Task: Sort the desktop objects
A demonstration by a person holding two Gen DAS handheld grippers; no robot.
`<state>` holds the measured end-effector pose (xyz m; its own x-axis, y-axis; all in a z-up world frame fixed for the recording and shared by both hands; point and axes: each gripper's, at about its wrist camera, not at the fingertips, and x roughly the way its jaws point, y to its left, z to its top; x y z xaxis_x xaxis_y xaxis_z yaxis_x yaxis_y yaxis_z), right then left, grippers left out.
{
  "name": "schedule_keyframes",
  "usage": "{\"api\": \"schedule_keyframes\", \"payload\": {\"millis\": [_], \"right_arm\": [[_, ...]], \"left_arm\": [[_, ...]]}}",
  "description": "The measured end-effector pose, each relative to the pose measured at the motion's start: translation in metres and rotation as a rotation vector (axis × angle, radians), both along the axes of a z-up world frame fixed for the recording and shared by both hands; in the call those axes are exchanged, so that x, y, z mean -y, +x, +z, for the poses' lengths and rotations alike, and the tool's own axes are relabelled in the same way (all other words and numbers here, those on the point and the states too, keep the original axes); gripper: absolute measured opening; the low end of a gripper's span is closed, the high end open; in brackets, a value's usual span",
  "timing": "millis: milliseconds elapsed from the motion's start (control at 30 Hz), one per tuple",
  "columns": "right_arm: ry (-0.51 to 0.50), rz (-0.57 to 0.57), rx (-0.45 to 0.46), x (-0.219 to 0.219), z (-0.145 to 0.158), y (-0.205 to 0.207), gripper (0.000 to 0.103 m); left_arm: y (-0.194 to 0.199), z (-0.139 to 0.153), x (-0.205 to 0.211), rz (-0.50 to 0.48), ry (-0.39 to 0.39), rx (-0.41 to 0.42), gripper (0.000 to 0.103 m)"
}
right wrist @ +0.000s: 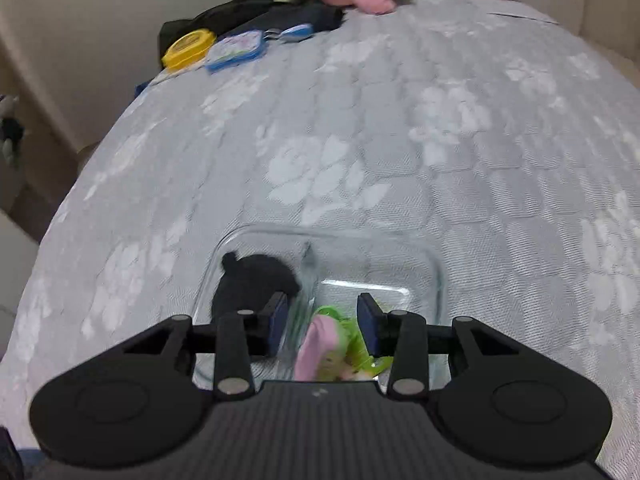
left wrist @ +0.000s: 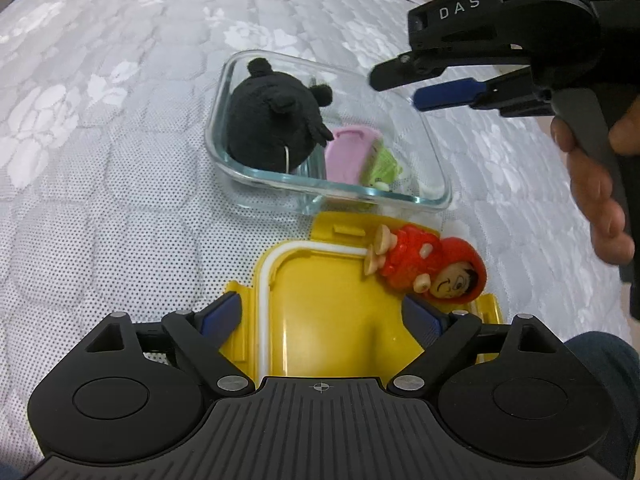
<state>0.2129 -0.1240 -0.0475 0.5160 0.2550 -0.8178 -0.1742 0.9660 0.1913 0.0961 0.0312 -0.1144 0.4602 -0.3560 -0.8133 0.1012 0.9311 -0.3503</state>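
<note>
- Left claw [left wrist: 320, 316] wide, straddling yellow lid [left wrist: 320, 320]; red doll [left wrist: 432, 264] at its 2 o'clock.
- Right claw [right wrist: 323, 322] narrow, empty, above glass dish [left wrist: 332, 190] holding black plush [left wrist: 268, 128] and pink-green toy [right wrist: 332, 344].

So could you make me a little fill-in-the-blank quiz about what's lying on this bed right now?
1. The black plush toy sits inside the clear ____ container.
2. The figure in the red hood lies on a ____ lid.
3. Beside the black plush, in the same container, lies a pink and ____ toy.
4. The right gripper hovers over the container holding ____.

Missing words: glass; yellow; green; nothing
</note>
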Motion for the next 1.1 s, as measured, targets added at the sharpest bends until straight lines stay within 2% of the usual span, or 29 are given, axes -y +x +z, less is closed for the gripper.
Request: {"api": "schedule_keyframes", "payload": {"millis": [133,300,400,500,600,667,733,800,933,1000,1100], "right_arm": [[-0.070,-0.043,0.000,0.001,-0.015,0.006,0.042],[-0.008,-0.064,-0.069,0.001,-0.040,0.011,0.039],[-0.031,-0.041,-0.059,-0.001,-0.035,0.007,0.039],[0.024,-0.057,-0.026,0.015,-0.016,-0.008,0.039],[0.053,-0.050,0.022,0.034,0.003,-0.035,0.052],[0.025,-0.028,0.041,0.045,0.008,-0.057,0.057],[-0.017,-0.015,0.059,0.056,0.006,-0.078,0.057],[-0.066,0.016,0.073,0.063,0.001,-0.094,0.059],[-0.151,0.175,0.068,0.055,-0.010,-0.109,0.069],[-0.179,0.260,0.069,0.044,-0.011,-0.112,0.072],[-0.258,0.366,0.081,0.022,-0.013,-0.111,0.072]], "left_arm": [[0.000,0.000,0.000,-0.004,-0.002,-0.002,0.092],[0.000,-0.002,0.001,-0.014,-0.004,-0.006,0.092],[0.000,-0.003,0.001,-0.025,-0.005,-0.003,0.093],[-0.002,-0.003,-0.001,-0.030,-0.036,0.011,0.093],[-0.002,-0.003,0.000,-0.042,-0.082,0.003,0.093],[-0.006,0.000,0.007,-0.059,-0.031,0.018,0.093],[-0.010,0.005,0.015,-0.079,0.027,0.031,0.093],[-0.014,0.010,0.021,-0.108,0.056,0.030,0.093],[-0.022,0.011,0.034,-0.163,0.124,-0.001,0.094],[-0.025,0.007,0.037,-0.196,0.147,-0.043,0.094],[-0.028,-0.001,0.038,-0.240,0.140,-0.107,0.095]]}}
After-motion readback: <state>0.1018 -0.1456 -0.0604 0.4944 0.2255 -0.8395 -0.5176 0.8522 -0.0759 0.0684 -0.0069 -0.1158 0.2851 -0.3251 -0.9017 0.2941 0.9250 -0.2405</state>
